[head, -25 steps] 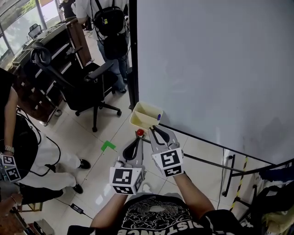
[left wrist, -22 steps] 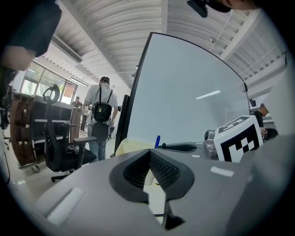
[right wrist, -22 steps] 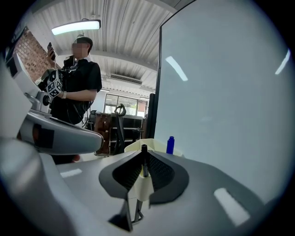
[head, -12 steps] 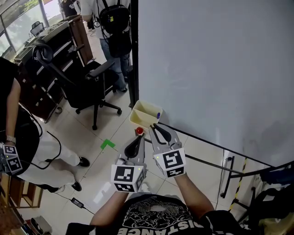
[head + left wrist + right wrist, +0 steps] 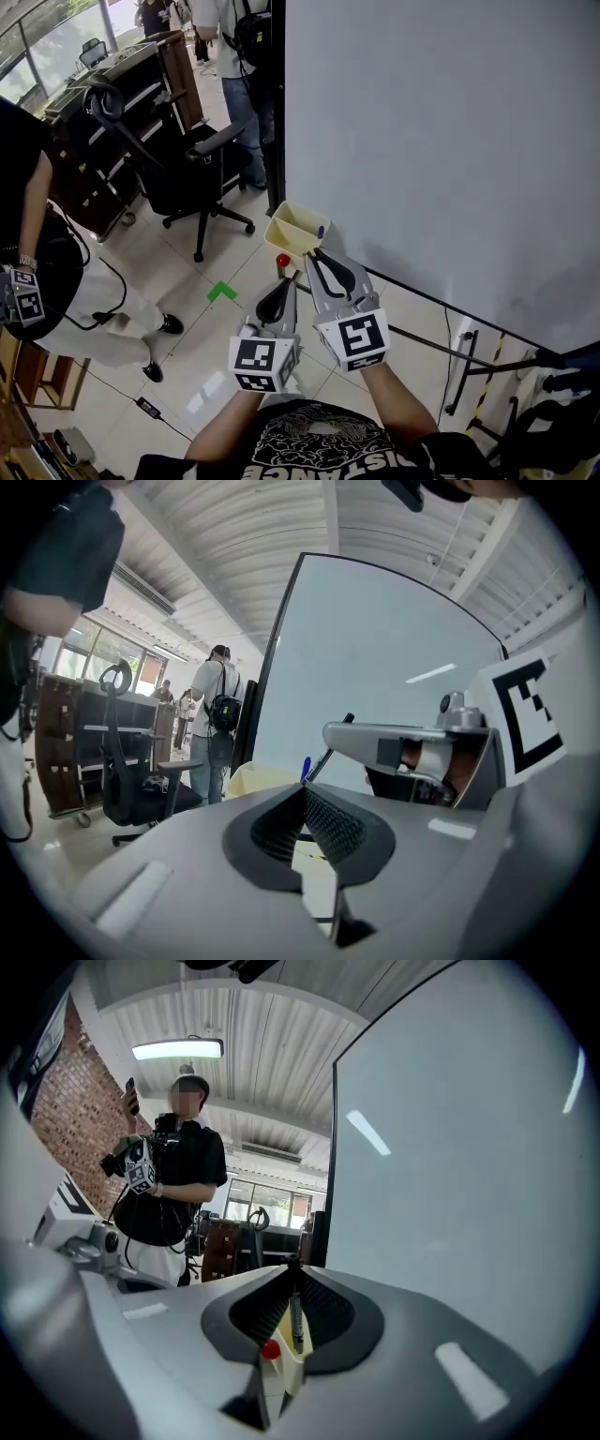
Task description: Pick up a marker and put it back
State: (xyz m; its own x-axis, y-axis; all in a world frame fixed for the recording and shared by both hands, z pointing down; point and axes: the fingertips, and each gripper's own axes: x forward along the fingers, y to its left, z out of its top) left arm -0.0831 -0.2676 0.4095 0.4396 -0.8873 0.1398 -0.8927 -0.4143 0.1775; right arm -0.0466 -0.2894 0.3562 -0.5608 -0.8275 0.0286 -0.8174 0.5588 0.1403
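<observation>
A yellow tray (image 5: pixel 292 228) hangs at the lower left corner of the whiteboard (image 5: pixel 441 141), with a blue marker (image 5: pixel 321 232) standing in it. My right gripper (image 5: pixel 314 255) hovers just in front of the tray, shut on a thin black marker (image 5: pixel 294 1309) that stands upright between its pads. From the left gripper view this black marker (image 5: pixel 336 738) pokes out past the right gripper's jaws. My left gripper (image 5: pixel 284 284) sits lower and to the left, shut with nothing in it (image 5: pixel 305 794). A red round thing (image 5: pixel 282 261) lies below the tray.
A black office chair (image 5: pixel 192 164) stands on the tiled floor to the left, and a person with a backpack (image 5: pixel 239 37) is behind it. Another person (image 5: pixel 37 272) stands at far left. Green tape (image 5: pixel 221 292) marks the floor. The whiteboard's stand legs (image 5: pixel 459 366) spread at right.
My right gripper has risen towards the camera with the black marker still between its pads. The left gripper has stayed about where it was. The person at left shifted slightly.
</observation>
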